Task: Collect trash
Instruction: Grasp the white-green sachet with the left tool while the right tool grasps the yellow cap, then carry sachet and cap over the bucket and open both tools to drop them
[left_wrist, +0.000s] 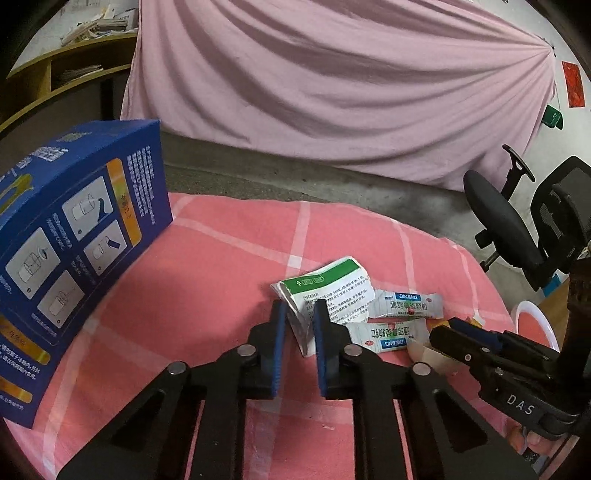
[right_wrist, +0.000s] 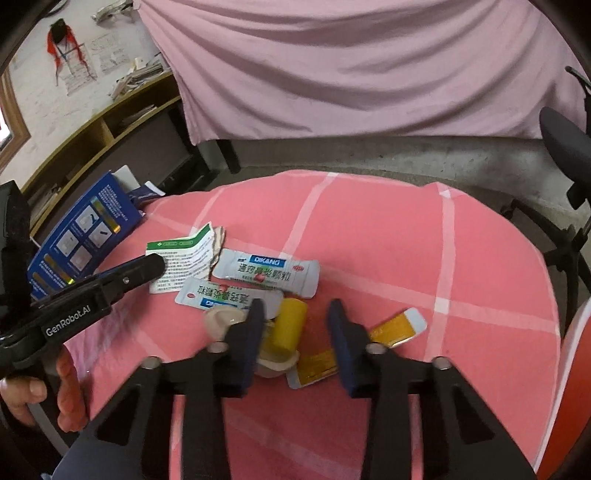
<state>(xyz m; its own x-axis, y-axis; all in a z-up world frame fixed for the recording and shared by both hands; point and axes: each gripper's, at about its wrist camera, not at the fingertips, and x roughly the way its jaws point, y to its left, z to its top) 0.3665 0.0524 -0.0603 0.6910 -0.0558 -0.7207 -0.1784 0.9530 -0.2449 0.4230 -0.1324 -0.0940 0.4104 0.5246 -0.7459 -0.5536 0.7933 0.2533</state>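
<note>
The left gripper (left_wrist: 300, 317) has its jaws nearly closed, pinching the torn white-and-green printed paper leaflet (left_wrist: 325, 284) on the pink checked surface (left_wrist: 229, 266). The right gripper (right_wrist: 297, 325) has its jaws part-open around a yellow plastic cup (right_wrist: 286, 328); contact is unclear. Two white foil sachets (right_wrist: 266, 271) lie just beyond them.
</note>
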